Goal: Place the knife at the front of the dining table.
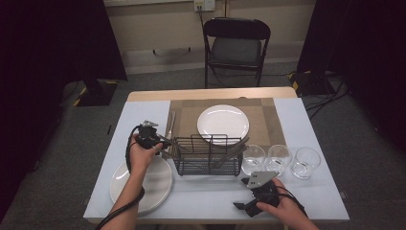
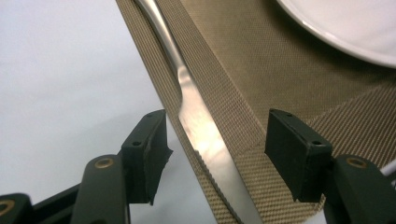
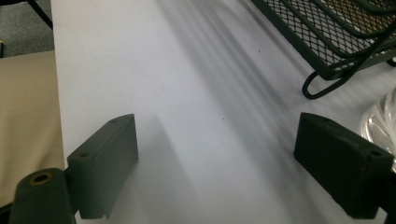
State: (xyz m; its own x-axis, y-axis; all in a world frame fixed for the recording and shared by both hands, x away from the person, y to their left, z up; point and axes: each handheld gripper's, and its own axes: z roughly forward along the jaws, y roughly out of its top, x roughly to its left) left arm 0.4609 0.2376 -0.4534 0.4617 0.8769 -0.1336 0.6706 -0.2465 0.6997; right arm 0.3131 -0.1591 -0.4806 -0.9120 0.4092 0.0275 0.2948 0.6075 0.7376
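Observation:
A silver table knife (image 2: 198, 130) lies along the left border of the woven tan placemat (image 2: 261, 65), its serrated blade toward the camera. My left gripper (image 2: 218, 122) straddles the blade with a jaw on either side; neither pad touches it, so the gripper is open. From above, the left gripper (image 1: 165, 143) sits at the placemat's left edge, beside the knife (image 1: 171, 122). My right gripper (image 1: 241, 193) rests near the table's front edge. In its own view the right gripper (image 3: 217, 140) is open over the bare white table cover.
A white plate (image 1: 223, 123) sits on the placemat (image 1: 268, 120). A black wire basket (image 1: 208, 155) holding cutlery stands mid-table, with three glasses (image 1: 279, 157) to its right. A stack of white plates (image 1: 153, 184) lies front left. A folding chair (image 1: 236, 45) stands beyond the table.

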